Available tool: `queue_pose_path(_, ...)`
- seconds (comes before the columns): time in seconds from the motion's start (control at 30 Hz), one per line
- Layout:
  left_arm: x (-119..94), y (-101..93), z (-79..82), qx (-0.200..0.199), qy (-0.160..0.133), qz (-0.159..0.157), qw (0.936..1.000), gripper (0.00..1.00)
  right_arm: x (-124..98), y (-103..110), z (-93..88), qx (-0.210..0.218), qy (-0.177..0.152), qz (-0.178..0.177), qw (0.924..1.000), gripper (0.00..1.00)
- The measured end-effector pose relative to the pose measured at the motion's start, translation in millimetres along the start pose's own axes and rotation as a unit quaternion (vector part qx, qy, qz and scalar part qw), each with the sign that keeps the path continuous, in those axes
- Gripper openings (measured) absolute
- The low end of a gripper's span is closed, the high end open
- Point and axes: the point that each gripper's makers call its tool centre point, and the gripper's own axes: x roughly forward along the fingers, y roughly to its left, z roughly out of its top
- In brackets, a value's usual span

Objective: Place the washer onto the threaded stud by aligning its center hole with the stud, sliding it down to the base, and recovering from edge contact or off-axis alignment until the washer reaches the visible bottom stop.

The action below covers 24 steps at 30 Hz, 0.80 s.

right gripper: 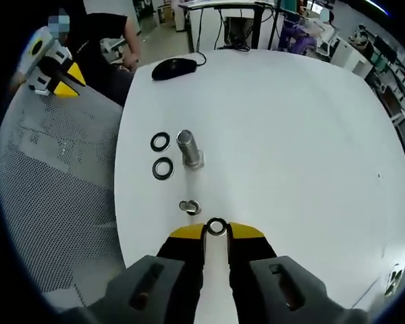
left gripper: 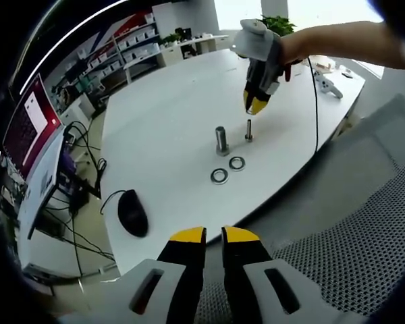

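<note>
One washer [right gripper: 217, 227] is pinched in the right gripper [right gripper: 217, 233] above the stud [right gripper: 190, 206]; left gripper [left gripper: 214, 236] fingers nearly together.

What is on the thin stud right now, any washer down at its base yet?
Nothing sits on the thin stud: in the left gripper view its shaft is bare. The right gripper holds a washer above the table, short of it. Two washers lie beside the thick stud.

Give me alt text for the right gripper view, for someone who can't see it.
The right tongs pinch a washer just short of a thin threaded stud on a white table. Beyond it stand a thicker stud and two loose washers, with a black mouse at the far edge.
</note>
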Motion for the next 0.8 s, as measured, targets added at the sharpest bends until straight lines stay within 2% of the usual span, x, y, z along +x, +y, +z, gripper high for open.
queue_pose_path(0.27, 0.2, -1.2, 0.0, 0.001, 0.0, -0.001, 1.0, 0.07, -10.0, 10.3, 14.3, -0.021, 0.004, 0.018, 0.9996, 0.14)
queue_pose_path(0.4, 0.2, -0.4, 0.7, 0.001, -0.003, 0.0, 1.0, 0.07, -5.3, 17.4, 12.3, -0.04, 0.035, 0.03, 0.9981, 0.14)
queue_pose_path(0.57, 0.9, -0.2, -0.6, 0.003, 0.002, 0.0, 1.0, 0.07, -0.9, 23.1, 19.3, -0.04, 0.033, 0.038, 0.9979, 0.14)
queue_pose_path(0.67, 0.2, 0.9, -0.6, 0.002, 0.0, 0.001, 1.0, 0.07, 2.0, 25.7, 18.9, -0.051, 0.043, 0.039, 0.997, 0.14)
queue_pose_path(0.8, 0.8, 1.1, -0.7, 0.002, -0.001, 0.002, 1.0, 0.07, 5.8, 24.4, 18.2, -0.044, 0.045, 0.04, 0.9972, 0.14)
